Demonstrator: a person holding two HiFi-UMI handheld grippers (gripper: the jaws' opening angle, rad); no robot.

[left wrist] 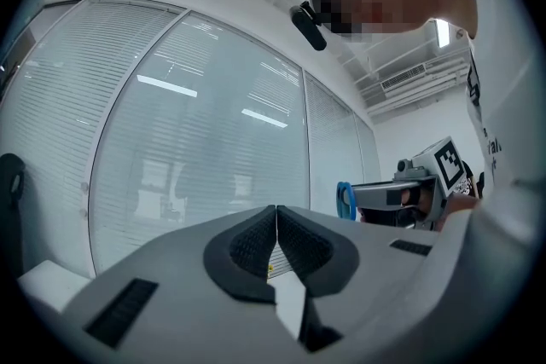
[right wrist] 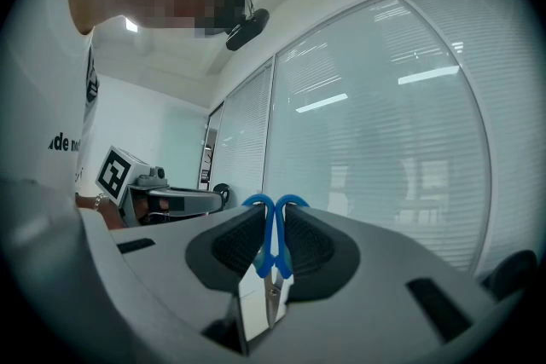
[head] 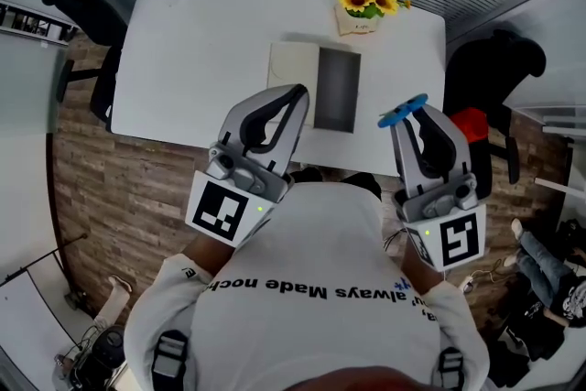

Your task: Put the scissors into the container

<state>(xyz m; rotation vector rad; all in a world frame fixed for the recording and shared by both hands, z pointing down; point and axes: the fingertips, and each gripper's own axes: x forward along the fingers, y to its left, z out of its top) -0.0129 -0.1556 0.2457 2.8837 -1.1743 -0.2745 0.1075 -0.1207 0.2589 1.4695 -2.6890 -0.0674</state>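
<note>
— Where are the scissors with blue plastic handles (right wrist: 273, 247) at this moment?

— They are in the right gripper (right wrist: 271, 226). Its fingers are pressed onto the handles from both sides. The blue loops stick out past the fingertips, and the metal blades point back towards the camera.

— And in the head view?

— There, only the blue handles (head: 403, 112) show at the tip of the right gripper (head: 414, 119). They are held in the air, over the near edge of the white counter (head: 201, 41). The scissors are not in the grey rectangular open container (head: 337, 90), which stands on the counter, to the left of them.

— What is around the container?

— A flat cream lid (head: 293, 69) lies against its left side. A small pot of yellow sunflowers (head: 369, 0) stands behind it, near the far edge. Black chairs (head: 82, 0) are at both ends of the counter.

— And the left gripper (left wrist: 275, 226)?

— Its fingers are together with nothing between them. Its view also shows the right gripper from the side, with the blue handles in front; the counter is visible only in the head view.
</note>
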